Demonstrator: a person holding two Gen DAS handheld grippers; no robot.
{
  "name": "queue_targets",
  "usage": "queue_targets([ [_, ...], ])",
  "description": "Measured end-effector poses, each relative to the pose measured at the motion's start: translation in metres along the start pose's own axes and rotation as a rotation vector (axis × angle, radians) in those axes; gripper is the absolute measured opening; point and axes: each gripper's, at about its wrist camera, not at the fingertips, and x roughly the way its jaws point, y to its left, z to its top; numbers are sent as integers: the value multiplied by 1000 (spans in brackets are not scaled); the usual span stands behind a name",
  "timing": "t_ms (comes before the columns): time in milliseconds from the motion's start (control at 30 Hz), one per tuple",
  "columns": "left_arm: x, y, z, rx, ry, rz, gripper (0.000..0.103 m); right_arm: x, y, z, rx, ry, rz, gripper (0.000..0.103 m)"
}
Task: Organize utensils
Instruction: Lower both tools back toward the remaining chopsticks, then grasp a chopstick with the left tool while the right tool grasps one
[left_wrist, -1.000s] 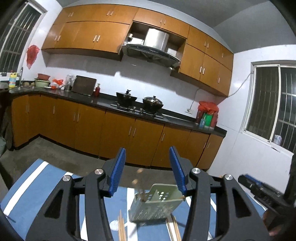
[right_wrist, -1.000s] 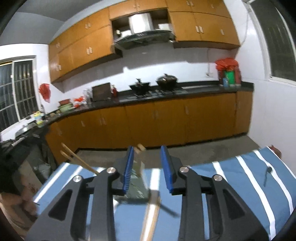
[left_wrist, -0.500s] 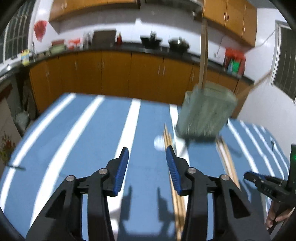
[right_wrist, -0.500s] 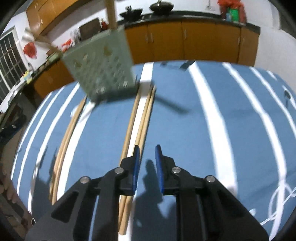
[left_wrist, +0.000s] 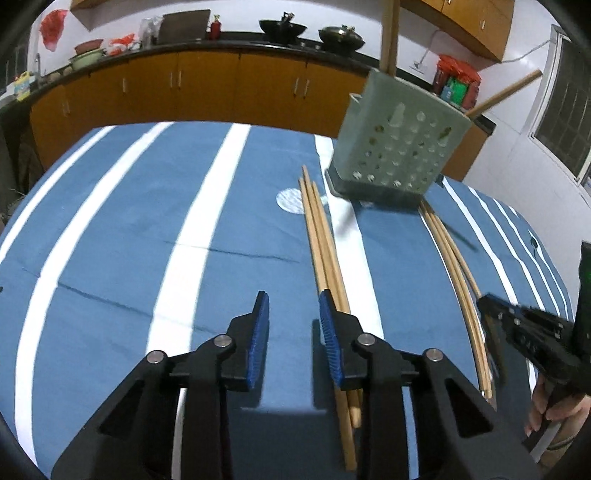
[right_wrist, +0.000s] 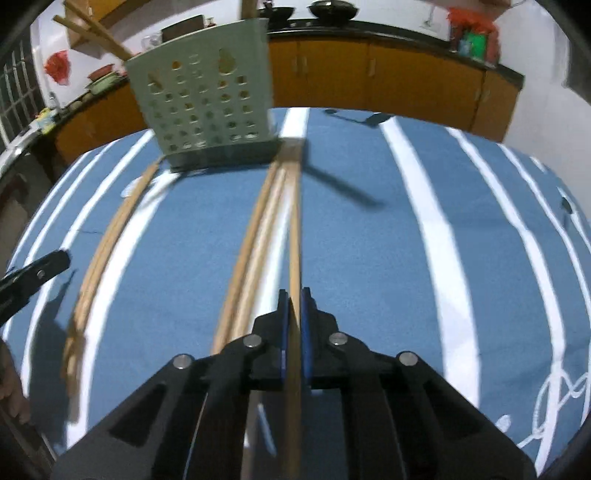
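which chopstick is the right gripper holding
The rightmost chopstick of the middle bunch: it runs straight between the right gripper pads, which are shut on it. The others lie loose on the cloth.

Cut-off and blurred parts

The upright chopstick (left_wrist: 389, 35) in the utensil holder (left_wrist: 400, 144) runs past the top edge; the left chopstick bundle (right_wrist: 98, 258) is motion-blurred; the right claw (right_wrist: 294, 308) hides its chopstick's (right_wrist: 294, 240) near end.

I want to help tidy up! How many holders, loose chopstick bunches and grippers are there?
Green holder: 1
Loose chopstick bunches: 2
Grippers: 2, the left gripper and the right gripper
Total: 5
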Motion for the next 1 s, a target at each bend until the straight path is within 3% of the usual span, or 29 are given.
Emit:
queue_targets([
  [267, 7, -11, -7, 37, 39, -28, 20, 0, -21, 1, 53, -2, -22, 8],
  [567, 13, -23, -11, 98, 72, 9, 17, -1, -25, -1, 46, -6, -43, 8],
  [700, 14, -30, -12, 127, 55, 42, 15, -3, -27, -4, 44, -7, -40, 10],
  [767, 16, -28, -10, 118, 53, 50, 8, -4, -24, -6, 31, -12, -38, 9],
  [1000, 22, 2, 7, 67, 36, 133, 8, 1, -17, -1, 23, -24, -13, 8],
])
